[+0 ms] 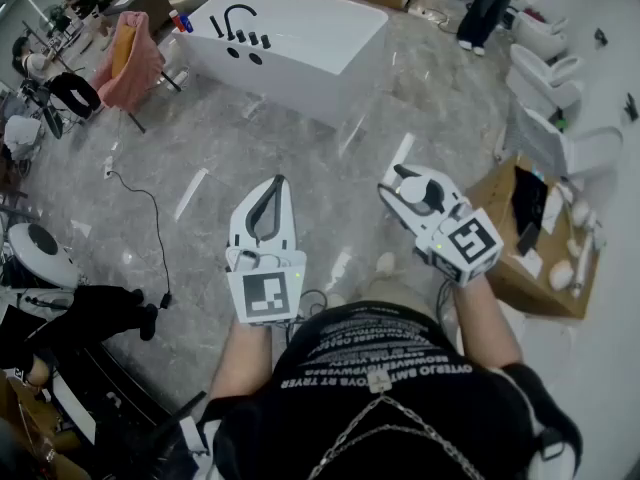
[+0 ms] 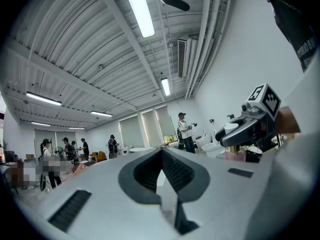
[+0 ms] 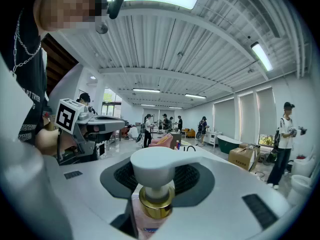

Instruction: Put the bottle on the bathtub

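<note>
- Right tool (image 1: 402, 181): jaws clamped on the bottle (image 3: 156, 203) just below its gold collar. The white pump head stands above the jaws with its spout pointing forward along them. The bottle's long axis looks about upright.
- Left tool (image 1: 274, 186): jaws closed tip to tip, nothing between them. It is held beside the right tool, at its 9 o'clock.
- Bathtub (image 1: 318, 76): white, well apart from both tools, at 11 o'clock from the right tool in the head view. Its long axis runs 10 to 4 o'clock.
- Faucet (image 1: 238, 23): black fittings fill the tub's 9 o'clock end deck. The far rim looks barer.
- Floor (image 1: 250, 138): open marble between the person and the tub.
- Edges: a cardboard box (image 1: 505, 258) at 3 o'clock and a cable (image 1: 150, 218) at 9 o'clock, both off the direct line.
</note>
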Demonstrator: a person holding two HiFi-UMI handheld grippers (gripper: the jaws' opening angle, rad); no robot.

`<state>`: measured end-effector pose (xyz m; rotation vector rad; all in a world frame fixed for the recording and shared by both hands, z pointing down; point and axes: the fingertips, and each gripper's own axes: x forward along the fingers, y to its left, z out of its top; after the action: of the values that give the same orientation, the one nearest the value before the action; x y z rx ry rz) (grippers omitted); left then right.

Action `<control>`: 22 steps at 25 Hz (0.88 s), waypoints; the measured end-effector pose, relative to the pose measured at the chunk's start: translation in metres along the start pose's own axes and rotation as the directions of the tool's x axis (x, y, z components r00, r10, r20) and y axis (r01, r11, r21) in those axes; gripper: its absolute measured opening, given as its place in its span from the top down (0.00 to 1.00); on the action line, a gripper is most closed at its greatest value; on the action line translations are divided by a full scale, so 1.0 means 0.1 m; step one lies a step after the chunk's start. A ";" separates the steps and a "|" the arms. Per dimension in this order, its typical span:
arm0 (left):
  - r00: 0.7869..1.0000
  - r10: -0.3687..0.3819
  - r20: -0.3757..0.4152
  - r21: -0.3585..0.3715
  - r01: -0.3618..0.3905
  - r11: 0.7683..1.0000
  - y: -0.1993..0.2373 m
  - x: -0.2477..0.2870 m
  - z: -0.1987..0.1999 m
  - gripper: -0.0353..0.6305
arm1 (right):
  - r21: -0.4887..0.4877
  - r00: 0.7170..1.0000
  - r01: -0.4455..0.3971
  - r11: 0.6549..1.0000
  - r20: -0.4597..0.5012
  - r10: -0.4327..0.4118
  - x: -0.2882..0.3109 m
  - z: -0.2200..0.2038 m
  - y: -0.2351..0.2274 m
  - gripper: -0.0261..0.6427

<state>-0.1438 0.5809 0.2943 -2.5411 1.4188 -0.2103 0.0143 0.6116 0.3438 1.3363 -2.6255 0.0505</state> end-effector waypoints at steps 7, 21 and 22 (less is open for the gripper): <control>1.000 -0.013 -0.013 0.000 0.013 1.000 0.03 -0.09 -0.09 0.95 | 0.007 1.000 -0.014 1.000 0.005 0.014 0.02 -0.03 0.14 0.73; 0.999 -0.022 -0.042 -0.036 0.021 0.999 0.05 -0.02 -0.25 0.95 | 0.044 1.000 -0.029 0.999 -0.006 0.029 0.09 -0.04 0.14 0.73; 0.999 -0.022 -0.047 -0.038 0.020 0.999 0.04 0.01 -0.27 0.95 | 0.049 1.000 -0.025 0.998 -0.003 0.025 0.08 -0.05 0.09 0.73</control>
<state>-0.1523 0.5749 0.3190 -2.5985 1.4272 -0.2519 0.0027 0.6110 0.3508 1.3172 -2.6543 0.1213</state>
